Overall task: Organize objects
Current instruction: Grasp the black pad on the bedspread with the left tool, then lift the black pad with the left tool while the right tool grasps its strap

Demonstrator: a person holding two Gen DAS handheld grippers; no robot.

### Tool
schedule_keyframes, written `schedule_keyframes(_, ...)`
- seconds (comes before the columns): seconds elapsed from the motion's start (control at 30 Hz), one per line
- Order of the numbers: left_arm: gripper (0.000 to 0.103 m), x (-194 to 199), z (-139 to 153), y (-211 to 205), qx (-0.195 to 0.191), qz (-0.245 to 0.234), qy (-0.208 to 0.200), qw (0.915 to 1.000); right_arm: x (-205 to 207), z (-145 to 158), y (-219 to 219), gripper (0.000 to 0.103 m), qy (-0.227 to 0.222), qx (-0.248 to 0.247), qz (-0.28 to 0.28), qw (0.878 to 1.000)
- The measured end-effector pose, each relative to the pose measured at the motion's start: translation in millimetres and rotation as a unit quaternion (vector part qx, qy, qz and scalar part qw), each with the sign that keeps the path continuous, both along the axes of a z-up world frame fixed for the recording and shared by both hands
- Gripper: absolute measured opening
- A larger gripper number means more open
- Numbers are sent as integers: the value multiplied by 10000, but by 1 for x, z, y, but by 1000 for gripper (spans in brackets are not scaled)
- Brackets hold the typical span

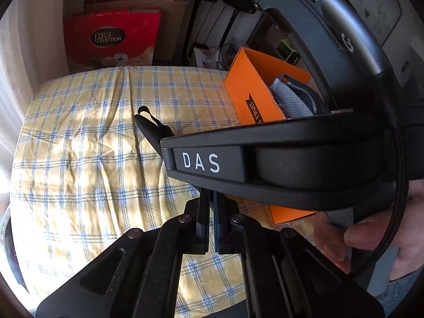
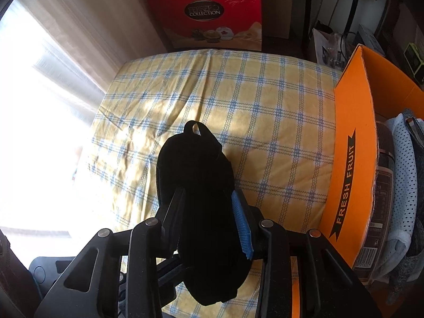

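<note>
My right gripper [image 2: 208,193] is shut on a black fabric item with a loop [image 2: 201,175], its pads pressing both sides, and holds it over the checked bed sheet [image 2: 238,100]. An open orange box marked FRESH FRUIT [image 2: 352,159] stands to the right, with a pale mesh item [image 2: 402,172] and a brown packet inside. In the left wrist view my left gripper [image 1: 212,201] has its fingers pressed together; the tips are hidden behind the right gripper's black body marked DAS [image 1: 265,164]. The black item [image 1: 152,128] pokes out beyond it, and the orange box [image 1: 251,98] lies behind.
A dark curved band with a G logo [image 1: 347,42] arches close to the left camera at the upper right. A hand [image 1: 371,233] shows at the lower right. A red Ferrero Collection bag [image 2: 209,13] stands past the bed's far edge, with a bright curtain [image 2: 39,79] on the left.
</note>
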State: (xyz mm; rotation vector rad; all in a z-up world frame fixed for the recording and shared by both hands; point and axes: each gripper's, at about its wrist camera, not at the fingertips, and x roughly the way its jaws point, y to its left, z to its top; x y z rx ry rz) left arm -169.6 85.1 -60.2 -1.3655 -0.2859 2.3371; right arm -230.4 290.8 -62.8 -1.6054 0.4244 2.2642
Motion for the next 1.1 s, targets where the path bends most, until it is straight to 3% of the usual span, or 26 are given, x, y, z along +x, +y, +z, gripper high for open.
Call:
schedule_keyframes(0.23, 2, -3, 1, 15, 95, -91, 18, 9999, 18, 26, 21, 38, 351, -48, -273, 9990)
schedule_keyframes(0.33, 2, -2, 0, 16, 107, -101, 4, 9999, 27, 32, 31, 38, 622, -317, -446, 9966)
schedule_keyframes(0.53, 2, -4, 1, 18, 155, -102, -32, 9998, 25, 33, 25, 41, 730, -613, -295, 9950)
schedule_keyframes(0.67, 2, -4, 0, 20, 134, -117, -39, 9998, 19, 25, 14, 41, 437, -388, -55, 9983)
schedule_keyframes(0.73, 2, -5, -1, 21, 147, -108, -54, 9998, 16, 18, 9, 33, 257, -163, 22, 9995)
schedule_keyframes(0.77, 2, -5, -2, 20, 163, -104, -64, 9998, 15, 14, 7, 14, 154, -115, 58, 9998)
schedule_keyframes(0.8, 2, -6, -3, 19, 171, -108, -89, 9998, 14, 9, 7, 8, 80, -105, 72, 9999)
schedule_keyframes(0.87, 4, -5, -5, 17, 247, -120, -141, 9995, 15, 7, 8, 7, 83, -2, 21, 10000)
schedule_keyframes(0.9, 10, -4, -6, 15, 281, -128, -189, 9993, 16, 8, 8, 7, 109, 18, 5, 9999)
schedule_keyframes(0.93, 31, -1, -7, 14, 264, -142, -298, 9991, 19, 10, 11, 6, 143, 32, -21, 9999)
schedule_keyframes(1.0, 60, -1, -15, 11, 316, -150, -445, 9984, 21, 16, 15, 5, 241, 65, -101, 9996)
schedule_keyframes(1.1, 61, 9, -23, 12, 287, -158, -454, 9984, 25, 25, 24, 5, 367, 57, -234, 9990)
